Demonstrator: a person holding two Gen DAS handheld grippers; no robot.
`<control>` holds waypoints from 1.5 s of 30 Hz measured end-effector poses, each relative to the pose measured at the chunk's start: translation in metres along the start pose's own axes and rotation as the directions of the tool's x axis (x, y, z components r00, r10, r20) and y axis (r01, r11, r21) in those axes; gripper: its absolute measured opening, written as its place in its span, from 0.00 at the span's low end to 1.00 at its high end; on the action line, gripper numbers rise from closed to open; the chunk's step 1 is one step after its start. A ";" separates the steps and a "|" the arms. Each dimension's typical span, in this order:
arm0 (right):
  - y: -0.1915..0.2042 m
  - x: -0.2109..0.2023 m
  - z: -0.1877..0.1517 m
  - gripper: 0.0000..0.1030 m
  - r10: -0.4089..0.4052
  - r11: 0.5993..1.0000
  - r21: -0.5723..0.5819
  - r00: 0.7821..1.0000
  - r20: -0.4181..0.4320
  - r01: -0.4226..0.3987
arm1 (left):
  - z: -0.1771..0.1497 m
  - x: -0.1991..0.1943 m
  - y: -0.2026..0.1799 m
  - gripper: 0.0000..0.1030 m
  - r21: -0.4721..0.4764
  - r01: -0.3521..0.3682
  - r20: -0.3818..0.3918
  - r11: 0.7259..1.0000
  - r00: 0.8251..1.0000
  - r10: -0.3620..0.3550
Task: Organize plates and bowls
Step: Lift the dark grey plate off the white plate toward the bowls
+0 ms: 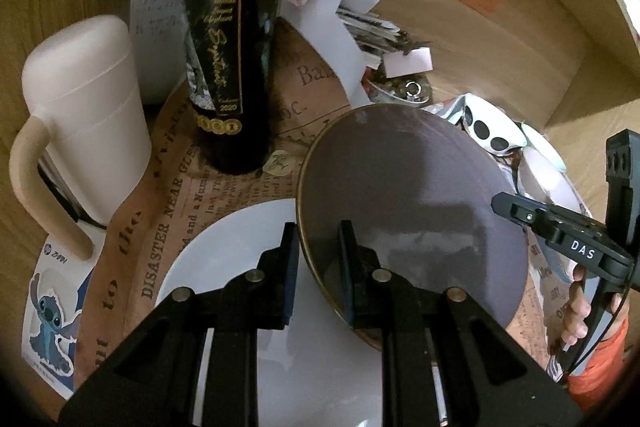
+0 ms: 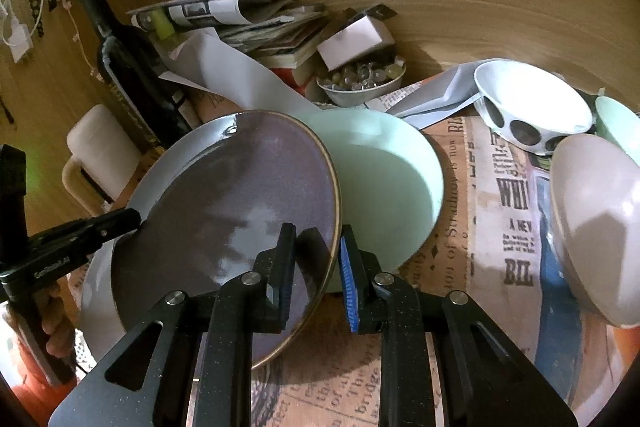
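A dark purple plate [image 1: 416, 195] with a bronze rim is held tilted between both grippers. My left gripper [image 1: 318, 267] is shut on its near rim; below it lies a white plate [image 1: 224, 251]. My right gripper [image 2: 316, 259] is shut on the opposite rim of the same purple plate [image 2: 224, 211]; it also shows in the left wrist view [image 1: 520, 215]. In the right wrist view the purple plate hangs over the white plate [image 2: 160, 167] and overlaps a mint green plate [image 2: 392, 187]. A pink bowl [image 2: 596, 227], a white bowl with black dots [image 2: 532, 107] and a mint bowl [image 2: 616, 123] sit at the right.
A dark wine bottle [image 1: 228, 39] and a white lidded mug [image 1: 84, 115] stand at the left on a newspaper-print mat [image 1: 176, 195]. A pile of papers [image 2: 256, 23] and a small bowl of glass beads [image 2: 360, 83] lie at the back by the wooden wall.
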State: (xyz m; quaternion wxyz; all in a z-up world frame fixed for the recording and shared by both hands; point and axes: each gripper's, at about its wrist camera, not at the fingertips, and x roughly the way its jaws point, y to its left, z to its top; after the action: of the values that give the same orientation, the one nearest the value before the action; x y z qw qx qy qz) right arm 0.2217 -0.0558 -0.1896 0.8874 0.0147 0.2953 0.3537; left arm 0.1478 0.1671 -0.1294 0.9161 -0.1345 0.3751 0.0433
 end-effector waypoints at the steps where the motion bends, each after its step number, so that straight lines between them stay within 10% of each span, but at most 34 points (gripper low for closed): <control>1: 0.000 -0.003 -0.001 0.19 0.000 1.000 0.001 1.000 0.005 0.000 | -0.001 -0.002 -0.002 0.18 0.002 -0.001 0.003 1.000 1.000 0.001; 45: -0.060 -0.124 -0.076 0.19 -0.087 0.991 0.114 0.989 0.118 0.074 | -0.036 -0.033 -0.128 0.18 0.111 0.109 0.027 0.988 0.993 -0.113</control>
State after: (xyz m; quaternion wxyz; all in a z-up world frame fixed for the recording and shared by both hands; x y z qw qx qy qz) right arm 0.1466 -0.1932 -0.2031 0.9153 0.0729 0.2595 0.2993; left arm 0.1228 0.0347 -0.1033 0.9291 -0.1042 0.3538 -0.0263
